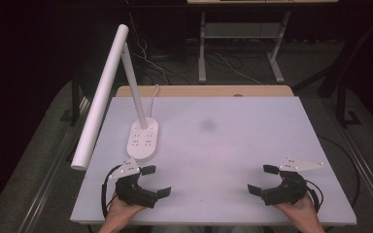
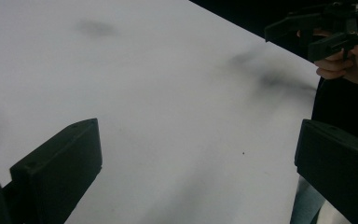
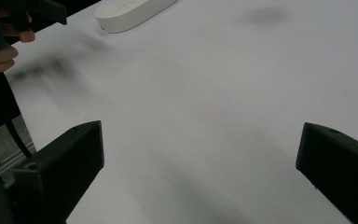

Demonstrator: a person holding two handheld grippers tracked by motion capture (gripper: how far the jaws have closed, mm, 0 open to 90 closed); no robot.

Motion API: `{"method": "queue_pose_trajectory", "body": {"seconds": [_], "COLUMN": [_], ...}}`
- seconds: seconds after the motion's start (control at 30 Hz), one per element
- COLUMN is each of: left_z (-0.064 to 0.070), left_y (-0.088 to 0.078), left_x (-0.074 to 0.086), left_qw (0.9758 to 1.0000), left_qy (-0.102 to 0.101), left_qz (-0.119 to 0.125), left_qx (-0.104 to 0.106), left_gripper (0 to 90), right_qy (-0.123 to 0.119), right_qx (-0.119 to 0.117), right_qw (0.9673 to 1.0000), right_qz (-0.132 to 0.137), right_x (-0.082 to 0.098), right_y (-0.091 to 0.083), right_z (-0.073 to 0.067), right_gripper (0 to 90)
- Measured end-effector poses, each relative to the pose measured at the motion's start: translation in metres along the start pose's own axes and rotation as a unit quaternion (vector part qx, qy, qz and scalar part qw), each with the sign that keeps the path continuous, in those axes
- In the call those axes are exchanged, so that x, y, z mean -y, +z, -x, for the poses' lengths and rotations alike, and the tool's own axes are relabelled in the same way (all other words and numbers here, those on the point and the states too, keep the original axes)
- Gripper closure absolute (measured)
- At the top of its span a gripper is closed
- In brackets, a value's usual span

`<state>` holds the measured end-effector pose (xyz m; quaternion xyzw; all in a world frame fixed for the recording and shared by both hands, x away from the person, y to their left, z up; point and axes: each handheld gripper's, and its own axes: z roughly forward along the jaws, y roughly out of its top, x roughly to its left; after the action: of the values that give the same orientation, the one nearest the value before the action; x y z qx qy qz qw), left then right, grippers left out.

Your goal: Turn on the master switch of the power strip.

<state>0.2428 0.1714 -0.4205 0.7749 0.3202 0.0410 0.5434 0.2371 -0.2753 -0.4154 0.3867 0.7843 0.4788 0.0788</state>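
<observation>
White desk lamp [image 1: 126, 97] with oval socket base [image 1: 143, 140] and long tube head stands on the white board surface [image 1: 223, 145], untouched; the start step is my read. Left tool [image 1: 156, 180] sits just near-side of the base, jaws wide apart, holding nothing. Right tool [image 1: 263, 178] is well to the right of the base, also spread wide and empty. Next move likely calls for the left tool to reach forward to the base or stem. No readable writing or brand.
</observation>
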Motion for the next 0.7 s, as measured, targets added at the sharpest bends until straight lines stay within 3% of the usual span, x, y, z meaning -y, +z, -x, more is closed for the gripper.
{"method": "queue_pose_trajectory", "body": {"seconds": [0.7], "left_z": [-0.003], "left_y": [-0.004], "left_x": [-0.014], "left_qw": [0.9997], "left_qy": [0.004], "left_qz": [-0.022], "left_qx": [0.007], "left_gripper": [0.0], "right_qy": [0.002], "right_qx": [0.002], "right_qw": [1.0], "right_qz": [-0.005], "right_x": [0.001], "right_y": [0.001], "right_z": [0.0], "right_gripper": [0.2]}}
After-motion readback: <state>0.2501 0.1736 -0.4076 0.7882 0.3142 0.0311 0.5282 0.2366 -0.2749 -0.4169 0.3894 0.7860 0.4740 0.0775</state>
